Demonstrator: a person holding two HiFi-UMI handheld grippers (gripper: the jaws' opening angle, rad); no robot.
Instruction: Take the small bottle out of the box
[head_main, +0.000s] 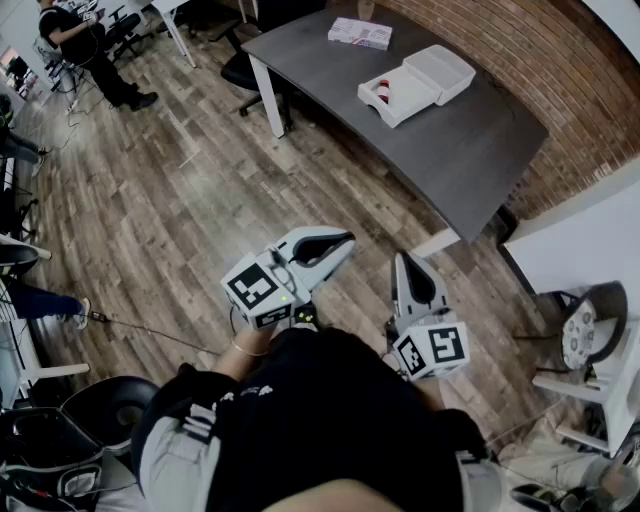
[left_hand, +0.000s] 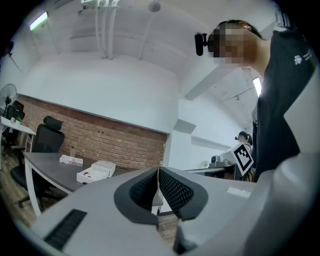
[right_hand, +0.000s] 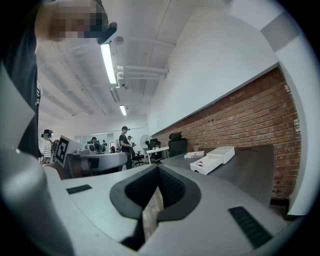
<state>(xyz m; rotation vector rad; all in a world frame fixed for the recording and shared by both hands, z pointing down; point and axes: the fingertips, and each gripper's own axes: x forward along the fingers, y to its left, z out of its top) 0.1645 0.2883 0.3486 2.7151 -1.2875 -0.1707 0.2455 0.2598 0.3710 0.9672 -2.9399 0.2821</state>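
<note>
I hold my left gripper (head_main: 345, 240) and right gripper (head_main: 403, 258) close to my body over the wooden floor (head_main: 200, 200), well apart from the desk (head_main: 470, 160). Both pairs of fingers (left_hand: 175, 192) are pressed together and empty, probably because I have not yet approached. The open white box (head_main: 415, 85) sits toward the desk's wall-side edge. What looks like the small bottle (head_main: 383, 90) shows as a red spot inside it.

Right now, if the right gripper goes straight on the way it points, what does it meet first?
Likely the near end of the grey table. The right gripper, fingers shut and empty, aims at its corner; nothing nearer shows. The open white box lies right of that line. Depth is unclear.
</note>
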